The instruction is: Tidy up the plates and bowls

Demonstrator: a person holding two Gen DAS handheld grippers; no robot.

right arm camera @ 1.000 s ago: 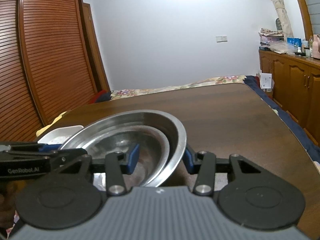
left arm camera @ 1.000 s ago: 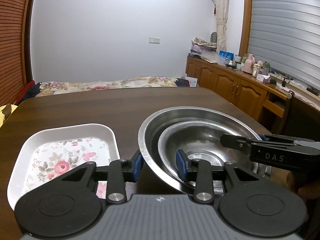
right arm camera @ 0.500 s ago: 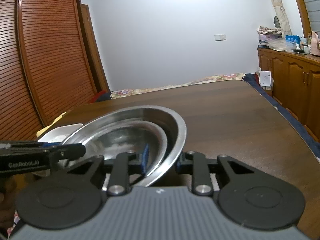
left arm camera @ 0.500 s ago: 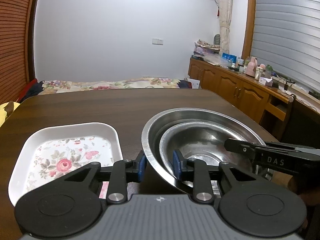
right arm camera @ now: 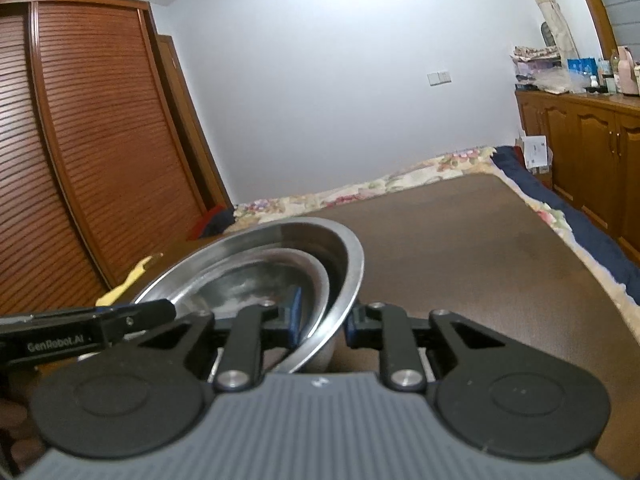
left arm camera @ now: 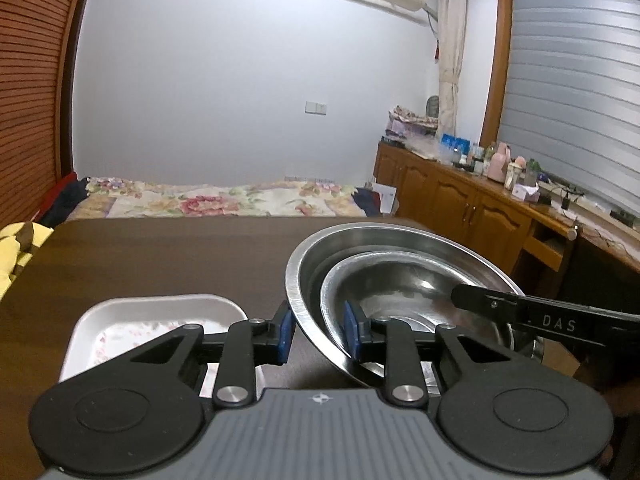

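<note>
You have the nested pair between your two grippers: a small bowl (left arm camera: 404,292) sitting inside a big bowl (left arm camera: 384,240), both steel, over the right half of the table (left arm camera: 160,256). The stack looks tipped and partly lifted, though the blur leaves it unclear whether its base has left the wood.

Your left gripper (left arm camera: 316,334) has the near-left rim between its blue pads, one pad outside the big bowl's wall and one inside; its jaws are nearly together and appear to pinch the rim. Your right gripper (right arm camera: 320,318) straddles the opposite rim the same way, and its jaws are closing on it, narrow already, with the big bowl's wall between them. Whether the inner pad also bears on the small bowl's edge I can't tell.

The relation that matters: the bowls lie straight ahead of both grippers, hung between them, so the line from one grip to the other crosses the stack. Neither hand is nearer; keep them level with each other or the small bowl may slide.

Left of the stack, just beside your left gripper, the white tray (left arm camera: 160,308) with a floral base sits flat on the table, apart from the bowls.
</note>
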